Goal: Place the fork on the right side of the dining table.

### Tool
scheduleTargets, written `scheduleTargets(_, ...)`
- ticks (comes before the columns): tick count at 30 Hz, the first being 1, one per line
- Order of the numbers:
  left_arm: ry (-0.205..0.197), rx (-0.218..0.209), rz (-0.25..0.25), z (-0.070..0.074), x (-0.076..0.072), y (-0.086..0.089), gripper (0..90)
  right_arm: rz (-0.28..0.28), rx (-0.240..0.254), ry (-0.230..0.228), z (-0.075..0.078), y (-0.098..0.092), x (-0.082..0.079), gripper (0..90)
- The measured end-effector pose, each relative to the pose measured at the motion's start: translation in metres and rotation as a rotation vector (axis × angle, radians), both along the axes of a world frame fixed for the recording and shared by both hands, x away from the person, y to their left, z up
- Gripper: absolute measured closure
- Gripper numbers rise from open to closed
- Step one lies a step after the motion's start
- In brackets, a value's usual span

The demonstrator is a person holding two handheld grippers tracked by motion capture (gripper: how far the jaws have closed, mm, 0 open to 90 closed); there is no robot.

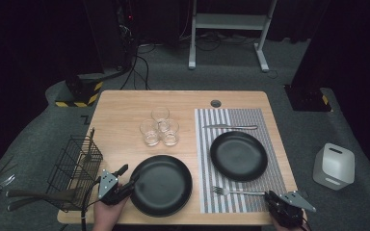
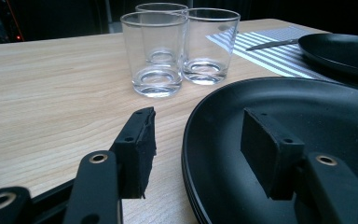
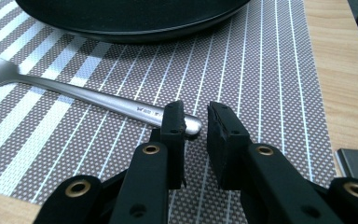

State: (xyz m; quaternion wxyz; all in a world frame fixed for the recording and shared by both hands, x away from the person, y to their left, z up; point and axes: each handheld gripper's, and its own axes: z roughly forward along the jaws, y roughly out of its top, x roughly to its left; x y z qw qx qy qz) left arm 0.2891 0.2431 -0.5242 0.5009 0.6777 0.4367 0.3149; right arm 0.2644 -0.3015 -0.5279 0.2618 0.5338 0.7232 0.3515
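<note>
Fingers (image 2: 137, 144) of left gripper (image 1: 129, 174) spread wide and released, one outside the rim of the near black plate (image 1: 161, 185), the other hovering over its dark inside. Straddling that edge, lower left of the high view, likely lined up to pinch the rim and lift. No clamp yet, daylight on both sides of the rim.

Over at lower right: right gripper (image 3: 196, 123) drawn nearly together, a slim gap left between its pads. Tip of the fork (image 3: 98, 100) handle poking past one finger into that gap, flat on the striped placemat (image 1: 270, 120). Not pinched, by the look of it. Approached end-on, probably to catch the thin handle at its free end, tines pointing toward frame left.

Second black plate (image 1: 238, 155) centred on the placemat, knife (image 1: 230, 127) laid above it, so a place setting taking shape. Three clear glasses (image 1: 160, 129) clustered mid-frame, wire basket (image 1: 74, 171) with utensils hanging off the left edge.

Pale wooden tabletop (image 1: 125, 110), grey carpet around, white canister (image 1: 334, 166) on the floor at right, white table frame (image 1: 226, 21) at top, dark room beyond.
</note>
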Motion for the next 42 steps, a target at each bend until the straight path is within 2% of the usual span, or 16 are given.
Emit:
scheduleTargets(10,-0.002,0.002,-0.001,0.0,0.0,0.0,45.3,-0.008,0.003,-0.001,0.0,0.001,0.008,76.9)
scheduleTargets(26,-0.002,0.001,0.0,0.0,0.0,0.0,45.3,-0.012,0.01,-0.003,0.0,0.001,0.008,76.1)
scheduleTargets(35,0.005,-0.016,0.002,0.0,0.0,0.001,45.3,0.0,0.018,-0.019,0.004,0.005,0.007,73.2)
scheduleTargets(42,0.006,-0.009,-0.001,0.0,0.0,0.0,45.3,0.02,0.023,-0.029,0.006,0.011,0.009,71.7)
